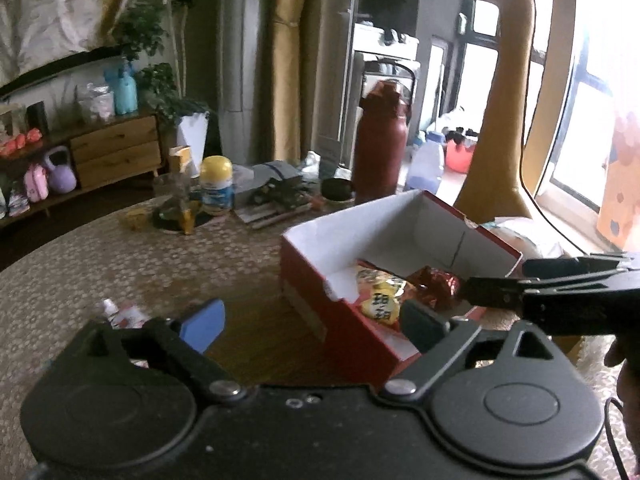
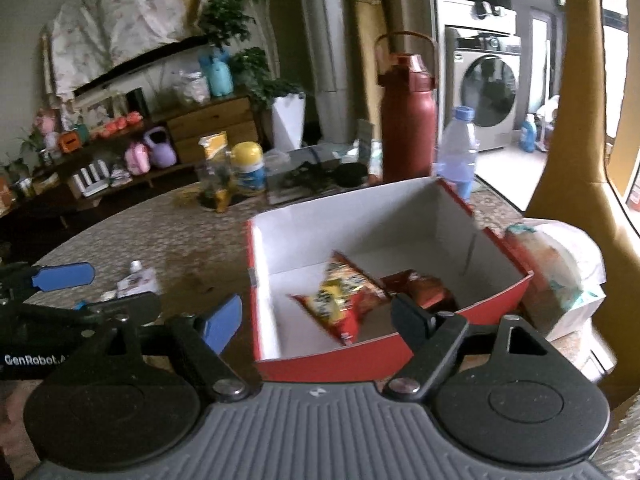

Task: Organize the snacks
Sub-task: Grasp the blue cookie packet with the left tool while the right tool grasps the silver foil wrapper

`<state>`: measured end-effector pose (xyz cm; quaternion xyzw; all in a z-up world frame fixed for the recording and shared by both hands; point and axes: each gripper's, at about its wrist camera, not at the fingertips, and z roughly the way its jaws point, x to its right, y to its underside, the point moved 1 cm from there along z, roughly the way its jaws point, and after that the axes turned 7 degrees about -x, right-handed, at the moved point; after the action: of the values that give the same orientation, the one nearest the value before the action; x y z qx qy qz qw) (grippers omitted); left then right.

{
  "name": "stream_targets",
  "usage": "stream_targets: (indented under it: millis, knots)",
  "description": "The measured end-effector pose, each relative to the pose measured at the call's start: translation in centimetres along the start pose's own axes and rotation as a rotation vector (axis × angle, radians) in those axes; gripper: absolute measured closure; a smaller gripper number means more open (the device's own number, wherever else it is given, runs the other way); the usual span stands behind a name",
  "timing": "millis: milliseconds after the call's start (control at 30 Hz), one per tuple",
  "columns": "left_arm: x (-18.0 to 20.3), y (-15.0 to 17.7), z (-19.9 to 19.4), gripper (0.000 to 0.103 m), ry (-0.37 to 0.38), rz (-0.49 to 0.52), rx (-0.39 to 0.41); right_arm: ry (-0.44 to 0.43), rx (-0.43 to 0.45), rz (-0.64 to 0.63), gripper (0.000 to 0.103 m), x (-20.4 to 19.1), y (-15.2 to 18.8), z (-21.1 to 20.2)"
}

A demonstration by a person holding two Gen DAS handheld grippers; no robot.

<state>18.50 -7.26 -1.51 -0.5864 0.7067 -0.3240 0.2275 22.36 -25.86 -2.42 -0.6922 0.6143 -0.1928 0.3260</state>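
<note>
A red cardboard box (image 1: 352,332) (image 2: 328,366) with a white inside stands open on the patterned table (image 1: 120,256). A yellow-and-red snack packet (image 1: 380,296) (image 2: 340,304) and a dark red foil packet (image 1: 436,284) (image 2: 424,288) lie in it. My left gripper (image 1: 314,322) hangs open and empty at the box's near left corner. My right gripper (image 2: 316,320) is open and empty too, above the box's near wall. The right gripper's black fingers (image 1: 500,290) reach in from the right over the box. A small white-and-pink packet (image 1: 124,314) (image 2: 138,278) lies on the table left of the box.
Behind the box stand a dark red flask (image 1: 380,140) (image 2: 408,128), a water bottle (image 2: 456,152), a yellow-lidded jar (image 1: 216,184) (image 2: 248,168) and loose clutter. A white tissue pack (image 2: 568,272) sits right of the box. A tall yellow giraffe figure (image 1: 504,120) rises at the right.
</note>
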Motion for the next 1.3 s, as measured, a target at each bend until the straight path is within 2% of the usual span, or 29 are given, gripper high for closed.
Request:
stream_targets:
  millis: [267,433,633,967,1167,1300]
  knots:
    - [-4.5,2.5,-2.9,0.000,-0.044,-0.048,0.064,-0.092,0.019,0.003,0.006,-3.6,1.1,-0.3]
    - [-7.4,3.9,-4.0,0.000,-0.080,-0.085,0.081,-0.146,0.023,-0.002,0.006,-6.1,1.9,0.7]
    - [-12.2,5.2,-4.5,0.000,-0.139,-0.145,0.083,-0.182,-0.004,-0.082,0.006,-9.6,2.6,2.6]
    - [-21.0,8.1,-2.5,0.000,-0.269,-0.220,0.009,-0.217,-0.074,-0.172,0.006,-13.9,3.9,7.3]
    - [-24.5,10.3,0.1,0.000,-0.318,-0.261,-0.063,-0.219,-0.137,-0.251,0.006,-15.7,5.6,10.8]
    - [-25.9,11.5,1.7,0.000,-0.312,-0.280,-0.112,-0.198,-0.169,-0.320,0.006,-16.7,6.6,12.8]
